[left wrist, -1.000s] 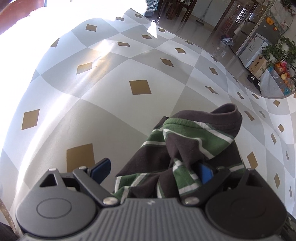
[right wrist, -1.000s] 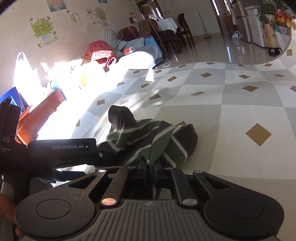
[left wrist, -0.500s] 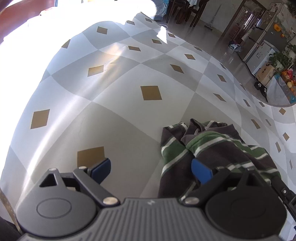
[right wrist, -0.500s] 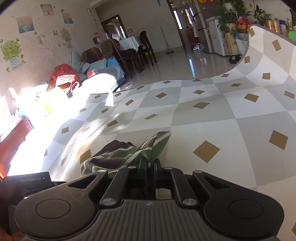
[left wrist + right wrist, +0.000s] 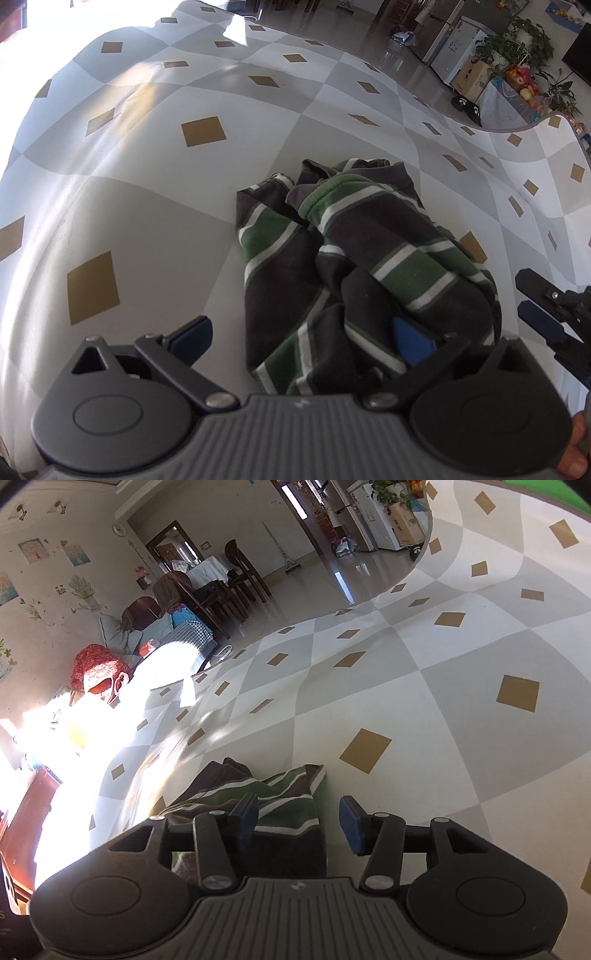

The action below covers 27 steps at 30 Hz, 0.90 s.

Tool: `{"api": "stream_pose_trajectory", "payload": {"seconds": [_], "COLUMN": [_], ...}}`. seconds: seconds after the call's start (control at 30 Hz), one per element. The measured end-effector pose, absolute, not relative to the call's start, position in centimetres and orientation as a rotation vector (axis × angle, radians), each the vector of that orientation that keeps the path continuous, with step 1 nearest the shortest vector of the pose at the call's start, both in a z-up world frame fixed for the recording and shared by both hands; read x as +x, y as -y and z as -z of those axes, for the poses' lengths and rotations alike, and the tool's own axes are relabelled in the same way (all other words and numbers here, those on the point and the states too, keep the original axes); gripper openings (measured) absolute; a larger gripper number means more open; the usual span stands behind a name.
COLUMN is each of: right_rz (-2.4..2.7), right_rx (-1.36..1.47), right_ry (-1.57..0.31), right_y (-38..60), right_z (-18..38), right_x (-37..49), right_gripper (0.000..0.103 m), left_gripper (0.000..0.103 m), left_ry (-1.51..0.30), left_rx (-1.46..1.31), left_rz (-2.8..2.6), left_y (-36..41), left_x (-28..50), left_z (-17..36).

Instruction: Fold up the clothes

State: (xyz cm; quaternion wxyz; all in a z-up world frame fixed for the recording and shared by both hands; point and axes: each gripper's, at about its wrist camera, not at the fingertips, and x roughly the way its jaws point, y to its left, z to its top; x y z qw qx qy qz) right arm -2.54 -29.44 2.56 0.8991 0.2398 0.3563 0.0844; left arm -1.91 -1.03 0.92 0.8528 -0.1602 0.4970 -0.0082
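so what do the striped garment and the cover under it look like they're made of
Garment: a soft, matte knit, likely cotton jersey; it slumps in loose folds and shows a ribbed edge. Cover: smooth, faintly glossy, perhaps vinyl or coated cloth; sunlight glints off its printed checks.

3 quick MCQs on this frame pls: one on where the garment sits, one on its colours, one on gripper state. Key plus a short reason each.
1. Where is the striped garment?
A. On the checked tablecloth
B. On a chair
C. Lifted clear by both grippers

2. Which colours are its stripes?
A. Red and yellow
B. Dark brown, green and white
C. Blue and orange

3. How is the right gripper?
A. Clamped on cloth
B. Out of view
C. Open, pads clear of the cloth

Key: 1 A, it lies bunched on the cloth with gold diamonds. 2 B, those bands show in both views. 3 C, its jaws have just been opening and a gap shows beside each pad; the left gripper is open too.
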Motion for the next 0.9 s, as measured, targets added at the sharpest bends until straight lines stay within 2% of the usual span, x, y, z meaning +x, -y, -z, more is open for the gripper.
{"api": "stream_pose_trajectory", "payload": {"seconds": [0.6, 0.73, 0.9], "right_rz": [-0.196, -0.220, -0.238], "right_rx": [0.755, 0.743, 0.721], "right_ry": [-0.878, -0.877, -0.831], "right_y": [29.0, 28.4, 28.2], "right_z": [2.5, 2.3, 1.0], "right_x": [-0.8, -0.7, -1.0], "right_gripper": [0.052, 0.019, 0.012], "left_gripper": [0.103, 0.103, 0.103], "left_ry": [-1.063, -1.059, -1.054], "left_rx": [-0.264, -0.238, -0.234], "left_rz": [0.014, 0.019, 0.044], "left_y": [1.4, 1.9, 2.7], "left_x": [-2.1, -2.1, -1.8], "left_z": [0.1, 0.1, 0.1]}}
